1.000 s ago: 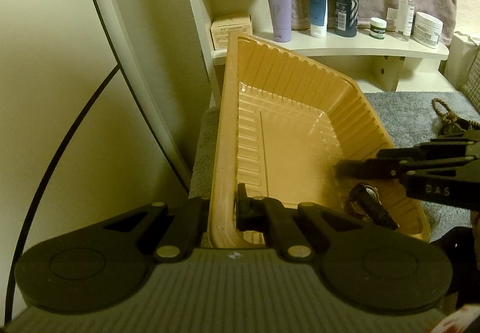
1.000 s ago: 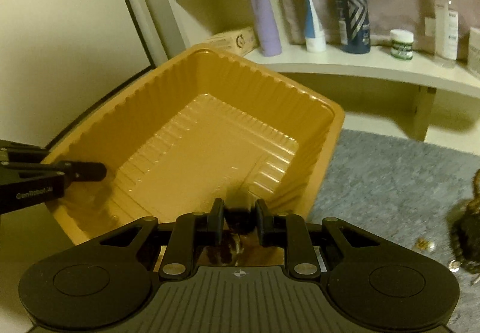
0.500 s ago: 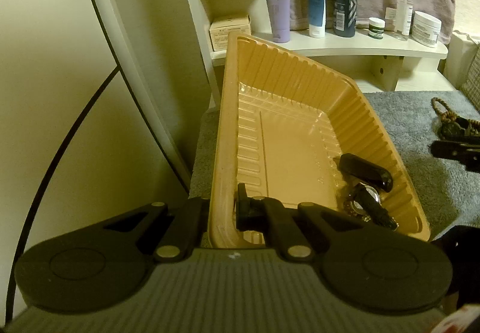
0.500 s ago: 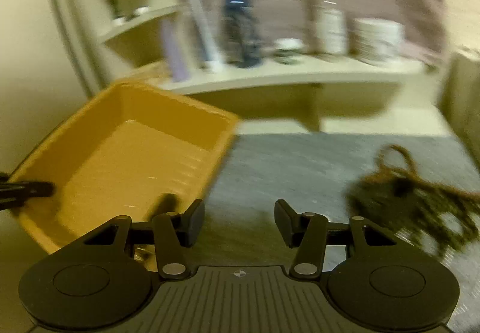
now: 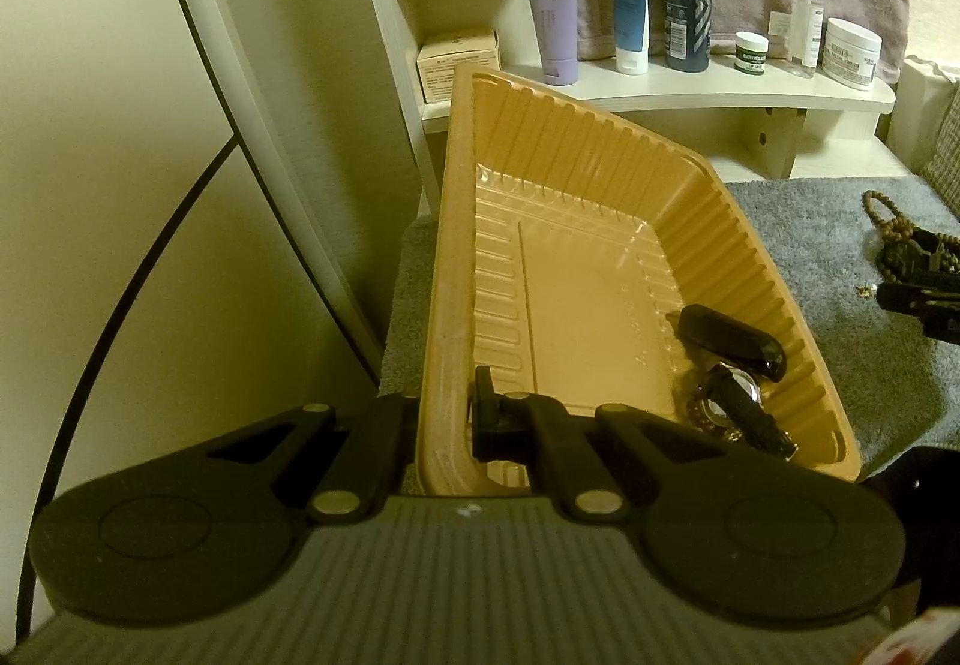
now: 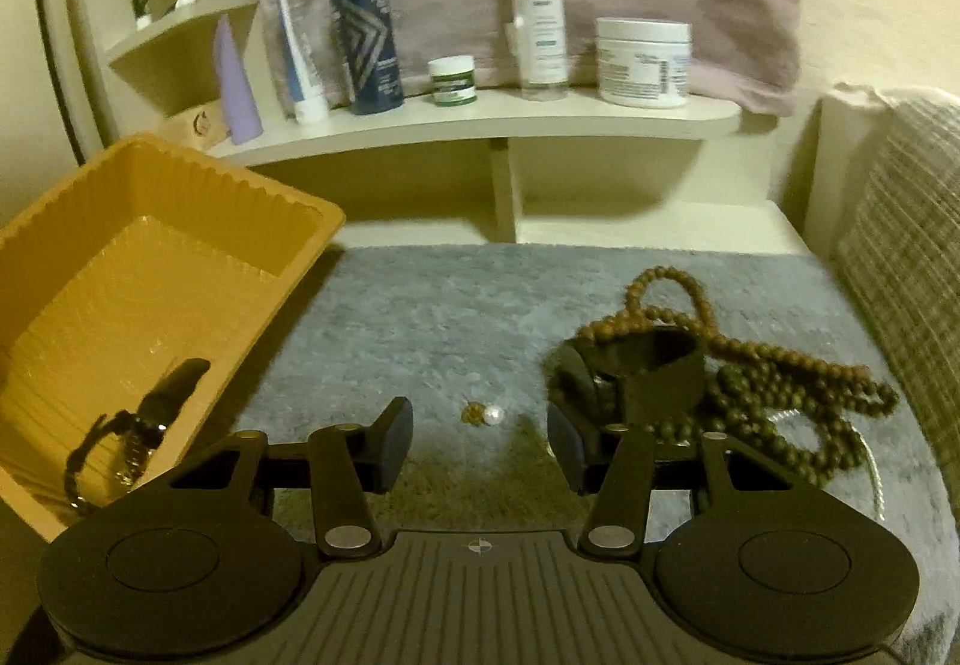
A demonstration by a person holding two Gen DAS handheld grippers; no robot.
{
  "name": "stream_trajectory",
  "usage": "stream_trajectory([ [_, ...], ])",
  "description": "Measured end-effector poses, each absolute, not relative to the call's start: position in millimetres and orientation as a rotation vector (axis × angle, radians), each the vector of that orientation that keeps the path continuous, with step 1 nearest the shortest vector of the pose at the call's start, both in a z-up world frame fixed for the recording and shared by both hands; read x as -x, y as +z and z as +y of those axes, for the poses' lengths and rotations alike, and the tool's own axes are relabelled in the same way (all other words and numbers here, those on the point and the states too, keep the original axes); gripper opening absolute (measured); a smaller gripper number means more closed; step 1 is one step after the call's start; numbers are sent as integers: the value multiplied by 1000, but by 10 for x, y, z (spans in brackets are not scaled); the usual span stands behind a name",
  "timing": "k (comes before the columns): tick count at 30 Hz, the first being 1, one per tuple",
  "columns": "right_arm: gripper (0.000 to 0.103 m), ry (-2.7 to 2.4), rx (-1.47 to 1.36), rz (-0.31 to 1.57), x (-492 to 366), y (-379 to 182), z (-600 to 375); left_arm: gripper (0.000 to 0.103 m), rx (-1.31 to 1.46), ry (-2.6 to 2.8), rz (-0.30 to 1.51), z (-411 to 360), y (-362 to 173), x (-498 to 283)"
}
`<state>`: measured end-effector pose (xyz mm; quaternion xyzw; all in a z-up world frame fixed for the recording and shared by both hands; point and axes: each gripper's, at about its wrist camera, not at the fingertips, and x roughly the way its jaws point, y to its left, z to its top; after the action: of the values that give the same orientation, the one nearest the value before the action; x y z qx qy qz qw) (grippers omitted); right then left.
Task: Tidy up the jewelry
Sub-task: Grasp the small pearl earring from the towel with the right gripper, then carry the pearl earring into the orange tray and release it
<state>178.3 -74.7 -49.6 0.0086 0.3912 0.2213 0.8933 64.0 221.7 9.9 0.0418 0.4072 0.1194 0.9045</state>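
My left gripper [image 5: 444, 425] is shut on the near rim of the orange plastic tray [image 5: 456, 269] and holds it tilted. A black-strapped watch [image 5: 729, 401] and a dark bracelet [image 5: 729, 338] lie in the tray's lower right corner; the tray [image 6: 78, 197] and watch [image 6: 129, 434] also show in the right wrist view. My right gripper [image 6: 480, 446] is open and empty above the grey mat, just before a small pearl earring [image 6: 486, 414]. To its right lies a pile of brown bead necklaces [image 6: 774, 365] with a black band [image 6: 636, 365]; the beads [image 5: 894, 221] show in the left wrist view.
A grey mat [image 6: 432, 317] covers the table. A white shelf [image 6: 480, 122] behind holds bottles, tubes and jars. A curved mirror frame [image 5: 240, 125] stands at the left. A checked cushion [image 6: 906, 221] is at the right edge.
My right gripper opened, left the dark bracelet in the tray, and swung right to the mat before the earring and beads. My left gripper kept hold of the tray.
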Motion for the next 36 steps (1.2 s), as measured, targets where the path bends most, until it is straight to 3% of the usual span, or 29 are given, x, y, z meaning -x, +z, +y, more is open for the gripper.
stream_trajectory([
  [14,30,405,51,840,-1969,-669,-510,2,-88,245,843,2219,100,-638],
  [18,17,395,59,840,-1973,-684,-509,2,-88,246,843,2220,97,-638],
  [36,17,485,0,815,-1959,-304,-380,2,-92,242,845,2215,81,-637],
])
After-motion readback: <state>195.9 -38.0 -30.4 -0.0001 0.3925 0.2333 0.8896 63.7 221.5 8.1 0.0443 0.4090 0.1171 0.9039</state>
